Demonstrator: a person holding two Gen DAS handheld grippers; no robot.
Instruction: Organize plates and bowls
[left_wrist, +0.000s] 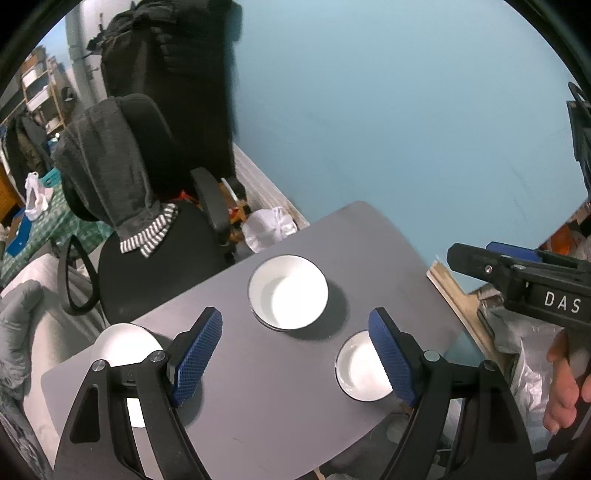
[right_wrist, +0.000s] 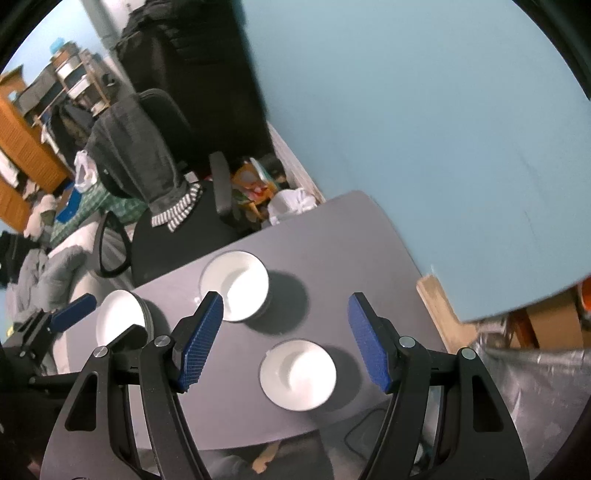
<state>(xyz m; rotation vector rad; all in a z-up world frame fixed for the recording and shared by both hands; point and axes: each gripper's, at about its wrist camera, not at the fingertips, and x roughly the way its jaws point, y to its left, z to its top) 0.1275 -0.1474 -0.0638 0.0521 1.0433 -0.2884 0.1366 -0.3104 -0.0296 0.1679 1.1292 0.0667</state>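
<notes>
Three white dishes stand on a grey table (left_wrist: 258, 406). A large bowl (left_wrist: 288, 291) sits toward the far side. A small bowl (left_wrist: 356, 369) stands at the near right, partly behind one finger, and a third white dish (left_wrist: 123, 345) lies at the left edge. My left gripper (left_wrist: 295, 315) hovers open above the table just short of the large bowl, holding nothing. In the right wrist view the right gripper (right_wrist: 285, 297) hangs open and empty over the small bowl (right_wrist: 297, 373), with the large bowl (right_wrist: 236, 284) and the left dish (right_wrist: 120, 321) beyond.
A black office chair draped with a grey garment (left_wrist: 110, 177) stands past the table's left side. A white plastic bag (left_wrist: 271, 227) lies on the floor by the blue wall (left_wrist: 388, 110). A wooden strip (left_wrist: 454, 295) and silvery sheeting (left_wrist: 517, 343) border the table's right edge.
</notes>
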